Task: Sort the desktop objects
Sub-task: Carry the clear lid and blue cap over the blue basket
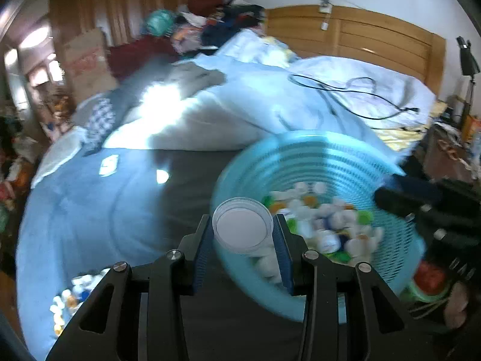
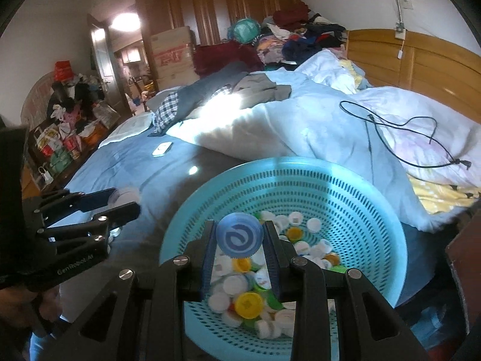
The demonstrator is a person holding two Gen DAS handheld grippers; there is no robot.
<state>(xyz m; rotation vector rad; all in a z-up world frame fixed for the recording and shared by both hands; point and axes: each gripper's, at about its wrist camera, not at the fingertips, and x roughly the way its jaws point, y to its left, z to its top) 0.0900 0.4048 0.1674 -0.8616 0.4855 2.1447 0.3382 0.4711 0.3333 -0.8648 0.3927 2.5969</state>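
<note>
1. My left gripper (image 1: 243, 234) clasps a clear round plastic lid (image 1: 242, 225), just short of the basket rim.
2. My right gripper (image 2: 239, 240) grips a blue ribbed bottle cap (image 2: 239, 238) over the turquoise perforated plastic basket (image 2: 354, 192).
3. Many caps already lie inside; a loose pile of caps (image 1: 72, 297) remains on the bed at far left, so sorting looks unfinished.

Bottle caps (image 2: 249, 285) lie in the basket (image 2: 375, 240), on the bed (image 2: 126, 162).

Clear cap (image 1: 243, 231) held upright; blue logo cap (image 2: 239, 237) above cap-filled turquoise basket (image 2: 375, 210)
</note>
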